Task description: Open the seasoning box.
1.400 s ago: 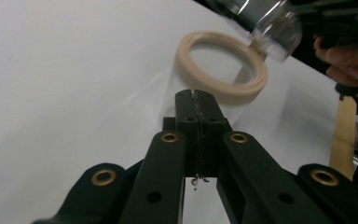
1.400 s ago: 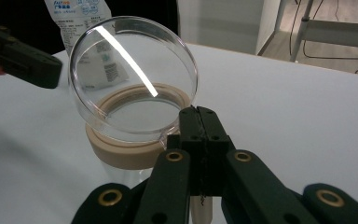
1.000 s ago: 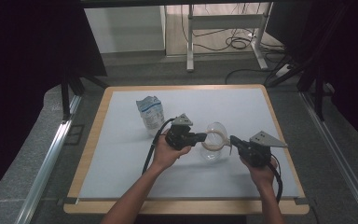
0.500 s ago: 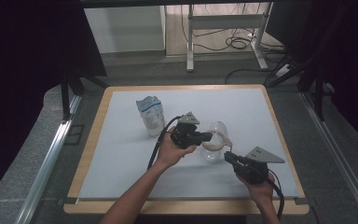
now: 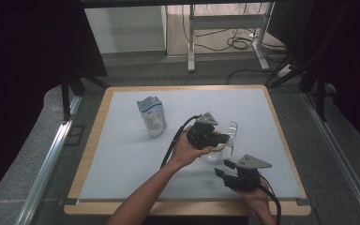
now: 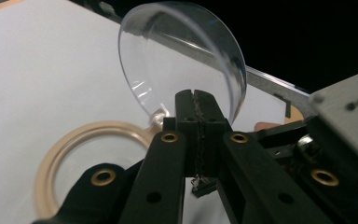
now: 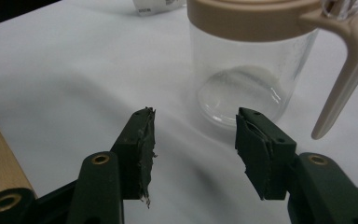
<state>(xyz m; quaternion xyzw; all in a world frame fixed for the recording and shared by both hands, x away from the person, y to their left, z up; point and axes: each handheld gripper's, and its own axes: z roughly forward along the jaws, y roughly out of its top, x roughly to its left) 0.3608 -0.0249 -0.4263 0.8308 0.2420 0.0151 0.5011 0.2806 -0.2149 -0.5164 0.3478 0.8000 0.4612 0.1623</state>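
Note:
A clear jar (image 5: 212,155) (image 7: 242,70) with a beige rim (image 6: 70,142) and a beige handle (image 7: 340,84) stands right of the table's middle. Its clear round lid (image 6: 168,60) (image 5: 232,133) is tipped up on edge above the rim. My left gripper (image 5: 227,139) (image 6: 196,105) reaches over the jar from the left, jaws shut on the lid's lower edge. My right gripper (image 5: 221,169) (image 7: 193,140) hovers low in front of the jar, pointing at it. Its jaws have just been opening and stand apart with nothing between them.
A white and blue pouch (image 5: 152,116) (image 7: 156,5) stands upright at the back left of the white mat (image 5: 122,154). The table's wooden border (image 5: 91,145) frames the mat. Metal rails, table legs and cables lie beyond the table.
My right gripper drew back from the jar toward the near edge, sank lower, and its jaws parted. My left gripper shifted slightly right over the jar with the lid raised.

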